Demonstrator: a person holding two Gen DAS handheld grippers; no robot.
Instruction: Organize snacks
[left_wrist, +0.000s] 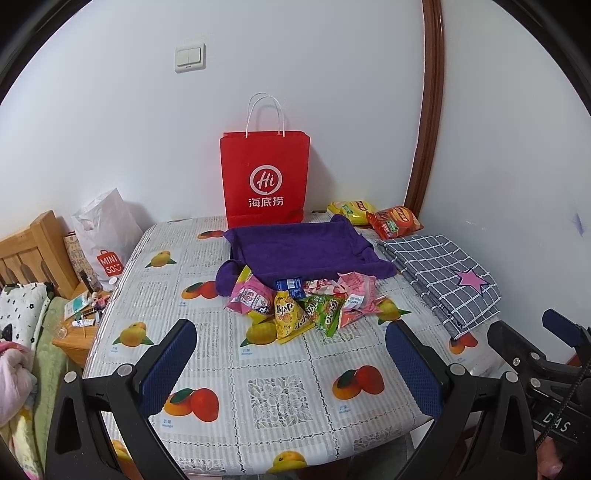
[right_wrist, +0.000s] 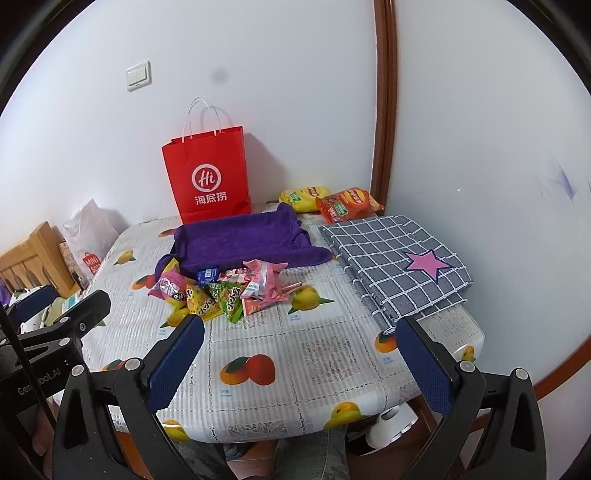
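Both hand-held grippers, left and right, hover spread and empty above the fruit-print tablecloth, presumably poised to sort the heap of small foil snack packets spilled beside the purple towel-lined tray.

Black claws, blue textured pads

Standing in a corner of plain white walls: a table wearing a fruit-print plastic cover. Running up the corner, a dark brown wooden trim. Sitting high on the far wall, a white 2-rocker light switch. Showing at the left, a wooden headboard and a cluttered wooden nightstand.
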